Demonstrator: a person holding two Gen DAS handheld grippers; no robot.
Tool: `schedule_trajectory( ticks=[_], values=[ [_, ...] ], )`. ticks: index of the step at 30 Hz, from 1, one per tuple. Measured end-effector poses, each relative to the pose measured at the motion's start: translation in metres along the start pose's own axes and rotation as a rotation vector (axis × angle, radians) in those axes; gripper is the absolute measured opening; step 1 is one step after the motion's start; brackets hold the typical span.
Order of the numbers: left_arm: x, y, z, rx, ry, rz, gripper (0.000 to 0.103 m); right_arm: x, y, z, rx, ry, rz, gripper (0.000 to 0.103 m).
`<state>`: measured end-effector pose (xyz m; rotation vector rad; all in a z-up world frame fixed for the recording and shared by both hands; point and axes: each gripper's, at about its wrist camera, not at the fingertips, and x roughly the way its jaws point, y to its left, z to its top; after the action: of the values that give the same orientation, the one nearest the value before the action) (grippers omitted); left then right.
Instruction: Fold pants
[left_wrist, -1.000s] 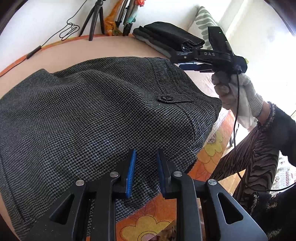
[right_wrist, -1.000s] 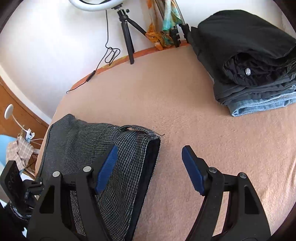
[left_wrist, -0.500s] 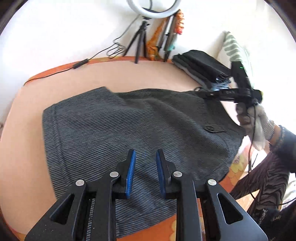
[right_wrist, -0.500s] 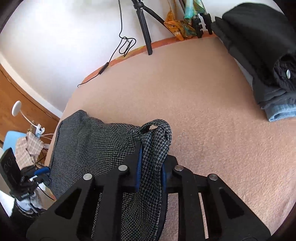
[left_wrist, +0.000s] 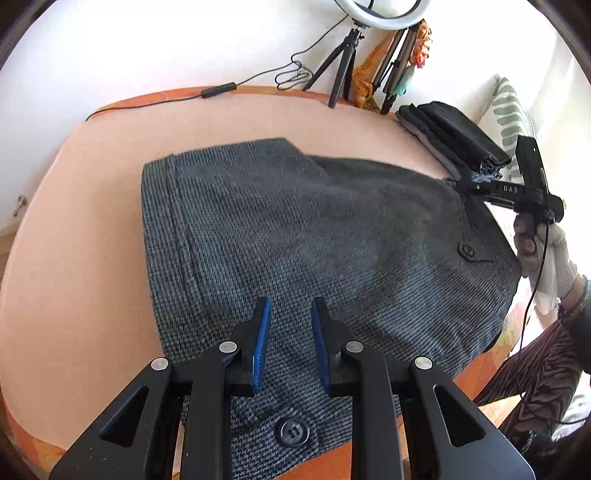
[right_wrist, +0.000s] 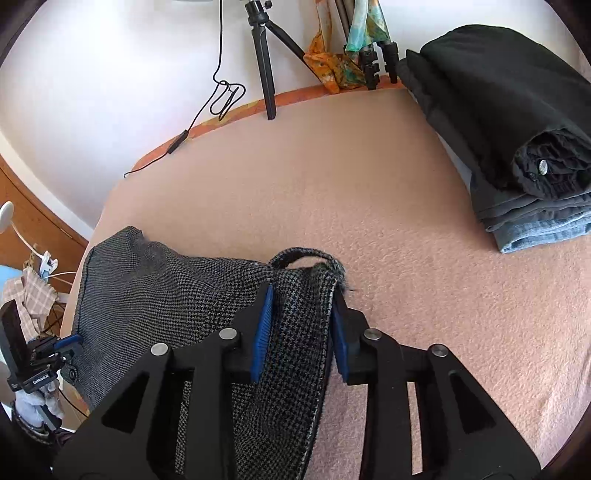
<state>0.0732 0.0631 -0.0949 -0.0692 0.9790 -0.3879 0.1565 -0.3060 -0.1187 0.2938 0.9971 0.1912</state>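
Grey houndstooth pants (left_wrist: 295, 229) lie spread on a peach-covered bed (left_wrist: 92, 229), with a dark button (left_wrist: 293, 432) near the front edge. My left gripper (left_wrist: 288, 332) hovers above the pants with a narrow gap between its blue pads and holds nothing. My right gripper (right_wrist: 299, 325) is shut on a bunched edge of the pants (right_wrist: 303, 314) and lifts it off the bed. In the left wrist view the right gripper (left_wrist: 448, 181) holds the pants' far right edge.
A stack of folded dark clothes and jeans (right_wrist: 517, 147) sits at the bed's back right. A ring-light tripod (right_wrist: 264, 55) and its cable (right_wrist: 221, 99) stand against the white wall. A patterned pillow (left_wrist: 506, 110) lies beyond the stack.
My right gripper closed from wide open onto the pants' edge and raised it. My left gripper drew back and up, so more of the pants shows.
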Motion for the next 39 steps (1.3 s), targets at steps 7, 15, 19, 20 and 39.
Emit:
schedule_trajectory(
  ticks=[7, 15, 19, 20, 39],
  values=[
    [0.007, -0.039, 0.041, 0.045, -0.089, -0.029, 0.020, -0.037, 0.009, -0.033, 0.054, -0.027, 0.018, 0.055],
    [0.027, -0.112, 0.039, 0.224, -0.044, -0.142, 0.021, -0.076, -0.011, -0.092, 0.227, -0.025, 0.088, 0.055],
    [0.028, -0.140, 0.031, 0.283, -0.026, -0.201, 0.020, -0.083, -0.021, -0.117, 0.298, -0.003, 0.128, 0.056],
    [0.028, -0.147, 0.029, 0.302, -0.024, -0.211, 0.020, -0.083, -0.022, -0.123, 0.317, 0.008, 0.133, 0.056],
    [0.066, -0.169, 0.011, 0.385, 0.083, -0.190, 0.021, -0.050, -0.011, -0.164, 0.660, 0.057, 0.371, 0.062]
  ],
)
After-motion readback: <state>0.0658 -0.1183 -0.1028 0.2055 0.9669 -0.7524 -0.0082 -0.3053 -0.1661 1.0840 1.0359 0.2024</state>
